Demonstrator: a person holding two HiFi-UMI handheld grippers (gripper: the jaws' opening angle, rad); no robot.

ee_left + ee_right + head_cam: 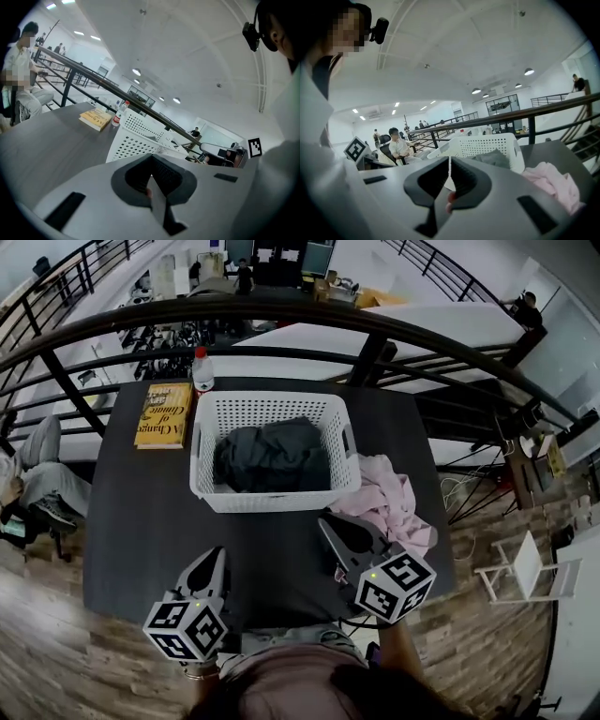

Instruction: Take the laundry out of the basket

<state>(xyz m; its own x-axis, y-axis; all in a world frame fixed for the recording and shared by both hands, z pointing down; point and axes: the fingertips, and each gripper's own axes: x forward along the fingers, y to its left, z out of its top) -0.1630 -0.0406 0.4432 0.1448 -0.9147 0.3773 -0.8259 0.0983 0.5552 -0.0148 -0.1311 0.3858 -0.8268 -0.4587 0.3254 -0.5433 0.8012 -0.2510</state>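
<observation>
A white perforated basket stands on the dark table, with dark grey laundry heaped inside it. A pink garment lies on the table against the basket's right side. Both grippers hover over the table's near edge, short of the basket. My left gripper is shut and empty, its jaws meeting in the left gripper view with the basket ahead. My right gripper is shut on nothing; in the right gripper view the basket, grey laundry and pink garment lie ahead.
A yellow book and a red-capped plastic bottle sit at the table's far left. A dark railing runs behind the table. A seated person is off to the left, beyond the table.
</observation>
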